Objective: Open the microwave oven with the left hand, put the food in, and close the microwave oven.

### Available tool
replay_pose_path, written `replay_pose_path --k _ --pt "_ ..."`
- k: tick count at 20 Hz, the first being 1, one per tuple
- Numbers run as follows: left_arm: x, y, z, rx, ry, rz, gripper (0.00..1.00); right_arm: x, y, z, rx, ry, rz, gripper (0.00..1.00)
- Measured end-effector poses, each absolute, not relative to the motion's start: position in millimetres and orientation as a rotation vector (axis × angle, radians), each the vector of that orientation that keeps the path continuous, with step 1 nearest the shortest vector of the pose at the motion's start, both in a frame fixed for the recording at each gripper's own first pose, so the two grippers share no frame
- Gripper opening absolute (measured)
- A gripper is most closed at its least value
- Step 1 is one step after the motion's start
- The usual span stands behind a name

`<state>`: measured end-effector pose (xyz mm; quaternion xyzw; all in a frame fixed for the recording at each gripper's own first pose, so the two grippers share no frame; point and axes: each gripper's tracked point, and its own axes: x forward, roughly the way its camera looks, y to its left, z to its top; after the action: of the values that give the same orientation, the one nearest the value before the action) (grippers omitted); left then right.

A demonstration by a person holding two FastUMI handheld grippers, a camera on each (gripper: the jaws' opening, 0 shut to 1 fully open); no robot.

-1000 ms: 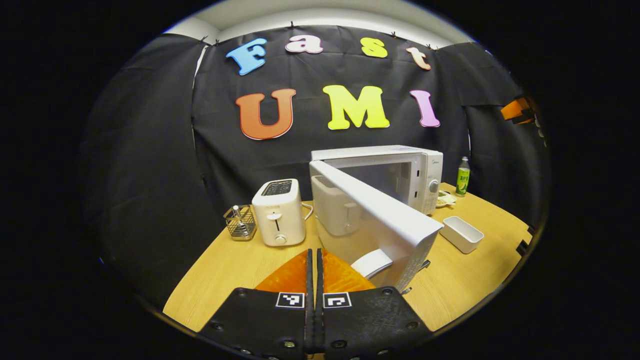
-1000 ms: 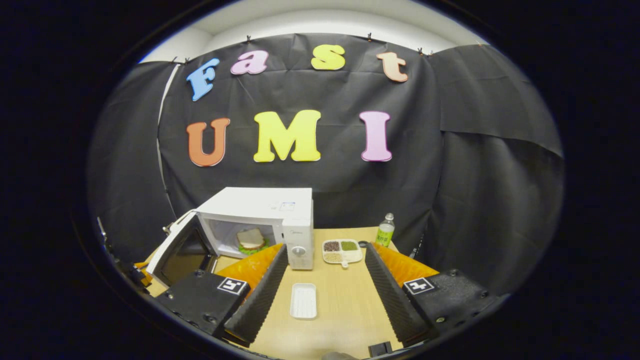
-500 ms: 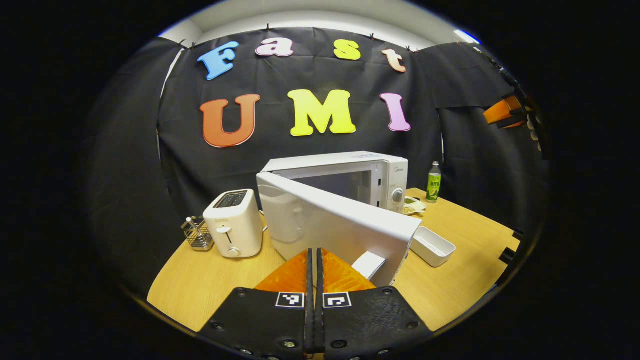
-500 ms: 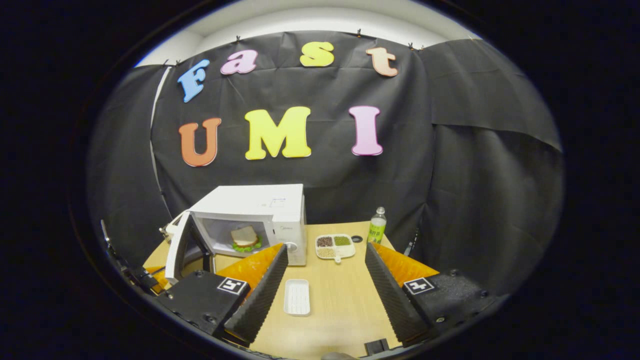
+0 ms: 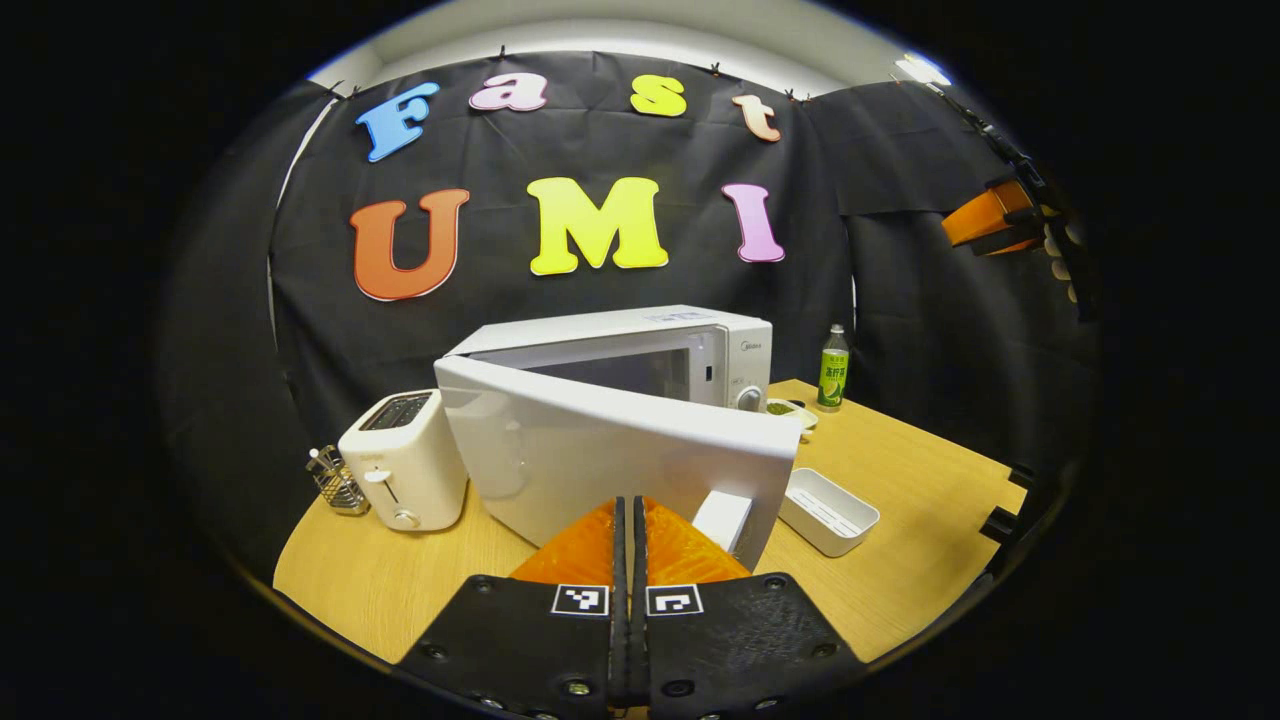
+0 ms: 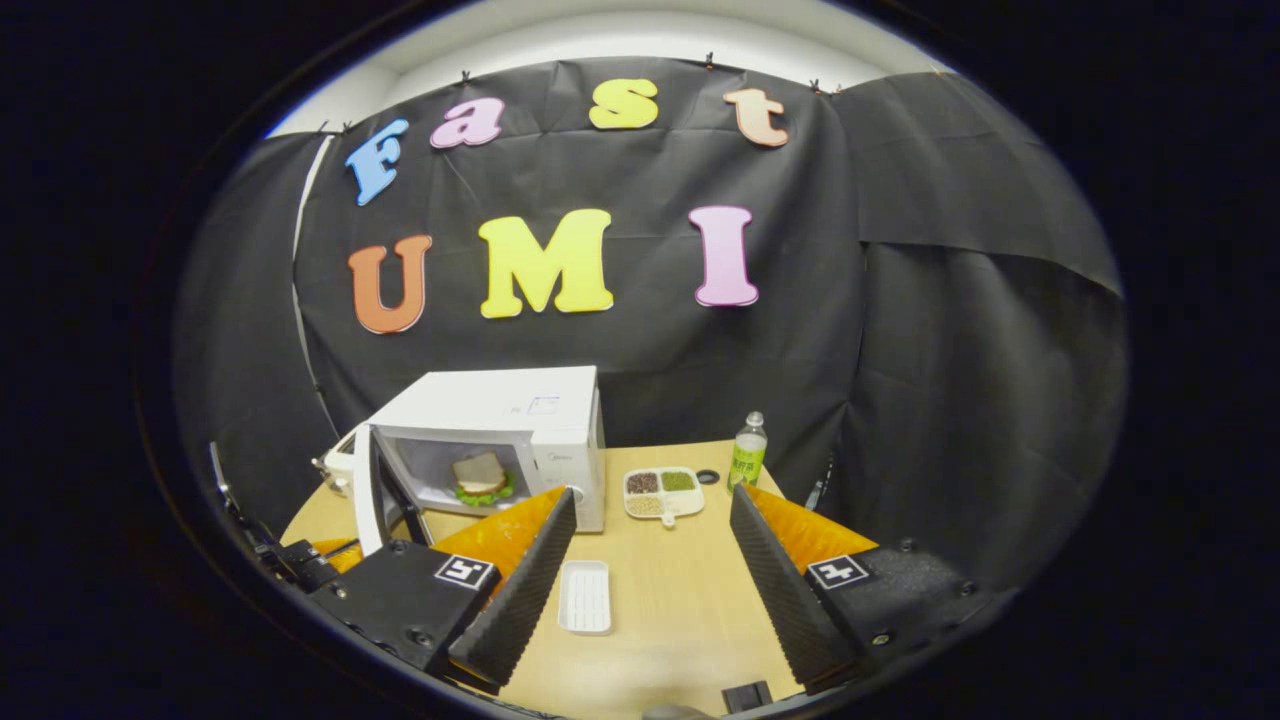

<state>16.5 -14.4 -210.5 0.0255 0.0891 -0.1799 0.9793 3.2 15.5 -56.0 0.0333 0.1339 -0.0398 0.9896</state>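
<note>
The white microwave [image 5: 640,335] stands on the wooden table with its door [image 5: 600,450] partly open, swung out to the left. My left gripper [image 5: 628,502] is shut with nothing between its fingers, its tips low at the door's outer face, left of the door handle [image 5: 722,518]. In the right gripper view the oven [image 6: 510,400] holds a sandwich [image 6: 482,478] with green lettuce inside, and the door [image 6: 368,490] shows edge-on. My right gripper [image 6: 652,497] hangs open and empty above the table, to the right of the oven.
A white toaster [image 5: 405,460] and a wire basket [image 5: 335,480] stand left of the oven. A white rectangular tray [image 6: 585,596], a divided plate [image 6: 660,492] with small foods and a green bottle [image 6: 746,452] lie to its right. The table edge [image 5: 900,620] is near.
The door has swung from wide open toward the oven. My left gripper, still shut, has followed it. The right gripper stays open and has drifted slightly.
</note>
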Motion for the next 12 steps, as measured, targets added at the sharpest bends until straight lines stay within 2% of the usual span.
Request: replay_pose_path --k 1,2,3,6,7,10,11,12 --pt "19.8 -18.8 -210.3 0.053 0.178 -0.368 0.00 4.7 15.5 -56.5 0.067 0.273 -0.075 0.92" --pt "23.2 -23.9 -209.9 0.056 0.177 -0.371 0.00 5.8 13.0 -56.1 0.069 0.274 -0.074 0.92" --pt "26.7 -28.4 -209.5 0.059 0.175 -0.374 0.00 8.1 9.7 -54.5 0.071 0.268 -0.075 0.99" --pt "38.5 -43.3 -210.4 0.064 0.175 -0.387 0.00 13.7 -3.2 -53.0 0.060 0.255 -0.087 0.99" --pt "41.6 -49.0 -208.3 0.066 0.174 -0.391 0.00 14.3 -5.4 -54.9 0.062 0.259 -0.089 0.92" --pt "53.0 -64.0 -205.4 0.075 0.169 -0.404 0.00 17.3 -17.0 -60.3 0.066 0.273 -0.097 0.92" --pt "57.1 -68.3 -206.5 0.074 0.172 -0.408 0.00 18.1 -20.9 -62.1 0.066 0.277 -0.100 0.99" --pt "60.5 -73.2 -207.5 0.074 0.173 -0.410 0.00 19.3 -25.0 -63.1 0.067 0.280 -0.104 0.92"
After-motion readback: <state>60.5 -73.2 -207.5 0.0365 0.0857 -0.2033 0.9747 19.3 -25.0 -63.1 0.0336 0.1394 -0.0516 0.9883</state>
